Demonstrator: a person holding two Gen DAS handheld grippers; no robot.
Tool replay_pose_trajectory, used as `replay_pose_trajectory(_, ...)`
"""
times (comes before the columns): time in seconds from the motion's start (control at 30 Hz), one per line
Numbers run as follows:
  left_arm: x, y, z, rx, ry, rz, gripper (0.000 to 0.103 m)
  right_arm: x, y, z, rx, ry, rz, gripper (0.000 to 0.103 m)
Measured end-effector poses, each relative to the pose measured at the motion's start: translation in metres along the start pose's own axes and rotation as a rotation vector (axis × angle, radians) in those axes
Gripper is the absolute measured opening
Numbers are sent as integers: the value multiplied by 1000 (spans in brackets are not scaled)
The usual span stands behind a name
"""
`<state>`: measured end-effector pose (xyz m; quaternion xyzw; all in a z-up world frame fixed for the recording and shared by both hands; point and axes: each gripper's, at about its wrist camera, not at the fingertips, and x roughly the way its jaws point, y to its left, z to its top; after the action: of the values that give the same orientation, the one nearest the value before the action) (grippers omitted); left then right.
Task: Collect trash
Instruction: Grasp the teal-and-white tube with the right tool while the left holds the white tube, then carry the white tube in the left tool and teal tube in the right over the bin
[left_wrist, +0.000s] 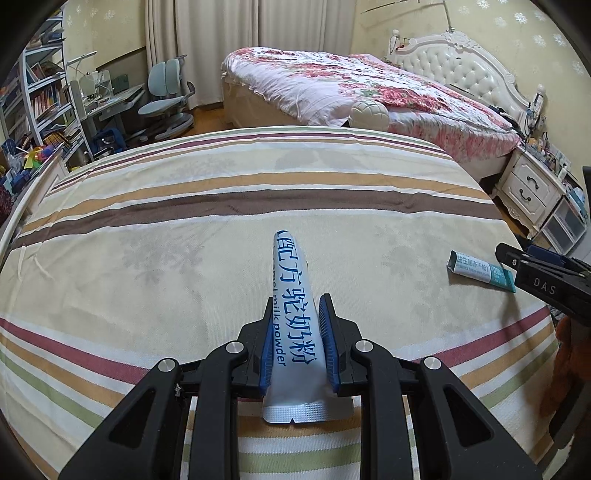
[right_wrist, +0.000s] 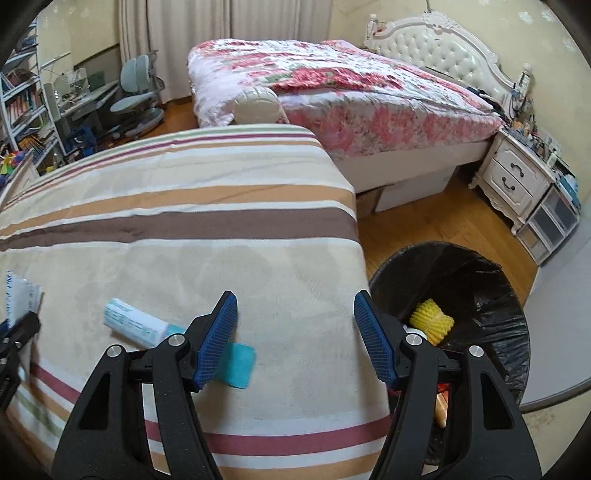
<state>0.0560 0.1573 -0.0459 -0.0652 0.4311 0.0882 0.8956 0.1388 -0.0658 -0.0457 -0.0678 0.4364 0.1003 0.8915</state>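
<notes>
L gripper (left_wrist: 295, 332) pinching crinkly foil sachet (left_wrist: 291, 295), striped woven bedspread (left_wrist: 184, 206)

The left gripper (left_wrist: 295, 332) has its jaws clamped on a white milk powder sachet (left_wrist: 293, 317) printed in blue, whose tip points toward twelve o'clock over the striped bedspread (left_wrist: 184, 229). At three o'clock a small teal-and-white packet (left_wrist: 480, 271) lies flat on the spread, with the right gripper (left_wrist: 524, 266) touching or overlapping its right end. A flowered bed (left_wrist: 369, 88) stands beyond, at one o'clock.

Teal sachet (right_wrist: 147, 326) part-hidden behind right gripper's finger (right_wrist: 216, 339); bin (right_wrist: 480, 280) contents mostly blocked, lower right.
</notes>
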Motion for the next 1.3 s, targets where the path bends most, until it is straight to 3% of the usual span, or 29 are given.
replay_pose_trajectory(0.33,-2,0,-3,4,-3,7,24,-27,14,-35,-40,12,70,65)
replay_pose_trajectory(0.5,-4,0,-4,3,-5,10,24,-34,16,-32,-15,-16,77,65)
replay_pose_trajectory(0.77,-3,-1,-5,-1,-12,30,24,-38,49,-22,-87,-42,152,63)
replay_pose_trajectory(0.97,-2,-1,-6,-2,-13,30,24,-21,66,-21,-118,-5,162,47)
replay_pose_trajectory(1.13,-2,-1,-5,-2,-14,29,24,-24,68,-23,-137,-15,147,23)
replay_pose_trajectory(1.3,-2,0,-6,-4,-14,25,24,-25,68,-25,-134,-25,146,19)
